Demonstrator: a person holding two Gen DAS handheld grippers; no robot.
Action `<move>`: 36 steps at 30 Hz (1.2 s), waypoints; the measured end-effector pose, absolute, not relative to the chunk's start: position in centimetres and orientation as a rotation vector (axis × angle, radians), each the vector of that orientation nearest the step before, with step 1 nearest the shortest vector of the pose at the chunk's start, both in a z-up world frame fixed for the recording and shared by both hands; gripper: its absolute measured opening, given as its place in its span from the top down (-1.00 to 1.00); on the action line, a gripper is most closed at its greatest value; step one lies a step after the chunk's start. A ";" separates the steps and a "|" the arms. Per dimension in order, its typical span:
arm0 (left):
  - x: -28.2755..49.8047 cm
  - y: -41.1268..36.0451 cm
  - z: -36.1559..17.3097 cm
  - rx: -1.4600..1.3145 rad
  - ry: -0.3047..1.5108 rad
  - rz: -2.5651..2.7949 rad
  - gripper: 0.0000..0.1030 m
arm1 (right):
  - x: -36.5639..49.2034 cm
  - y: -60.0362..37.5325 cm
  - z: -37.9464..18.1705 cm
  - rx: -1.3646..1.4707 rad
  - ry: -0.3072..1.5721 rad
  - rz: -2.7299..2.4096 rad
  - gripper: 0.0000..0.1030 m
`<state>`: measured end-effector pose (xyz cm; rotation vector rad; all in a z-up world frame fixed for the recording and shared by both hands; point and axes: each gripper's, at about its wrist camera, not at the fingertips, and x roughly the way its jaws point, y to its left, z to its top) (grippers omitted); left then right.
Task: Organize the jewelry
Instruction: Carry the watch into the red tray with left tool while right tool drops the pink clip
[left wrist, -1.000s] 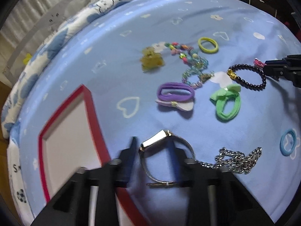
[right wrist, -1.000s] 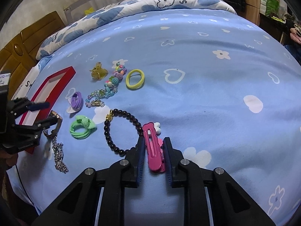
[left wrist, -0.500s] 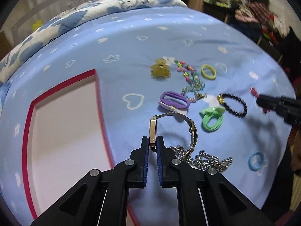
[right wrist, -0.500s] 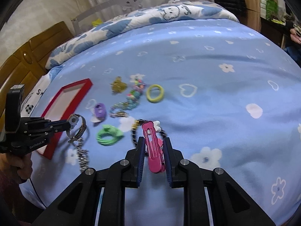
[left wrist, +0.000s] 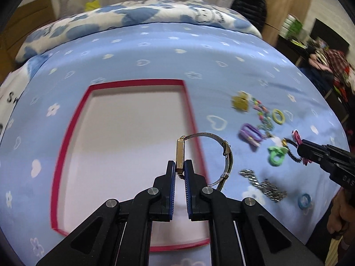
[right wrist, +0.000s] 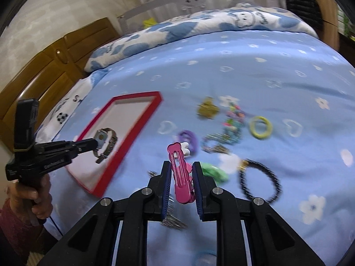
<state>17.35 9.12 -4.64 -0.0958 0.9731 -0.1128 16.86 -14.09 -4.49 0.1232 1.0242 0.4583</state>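
My left gripper is shut on a gold-faced wristwatch with a mesh band, held in the air over the right rim of the red-edged white tray. In the right wrist view the same left gripper holds the wristwatch above the tray. My right gripper is shut on a pink hair clip, lifted above the blue bedsheet. In the left wrist view the right gripper comes in from the right with the pink hair clip.
On the sheet lie a black bead bracelet, a green hair tie, a purple hair tie, a yellow hair tie, a beaded bracelet, a yellow claw clip, a silver chain and a blue ring. A wooden headboard stands at left.
My left gripper shut on the watch, lifted it off the sheet and carried it left over the tray, rolling as it went. My right gripper rose and moved left with the pink clip.
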 end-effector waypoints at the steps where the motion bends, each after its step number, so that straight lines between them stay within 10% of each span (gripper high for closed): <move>1: 17.3 9.8 -4.6 -0.104 0.971 -0.098 0.87 | 17.1 -13.2 -4.4 0.121 1.022 0.476 0.63; 36: 25.5 17.0 -10.1 -0.145 1.058 0.170 0.86 | 26.3 5.8 -11.9 -0.024 1.167 0.651 0.63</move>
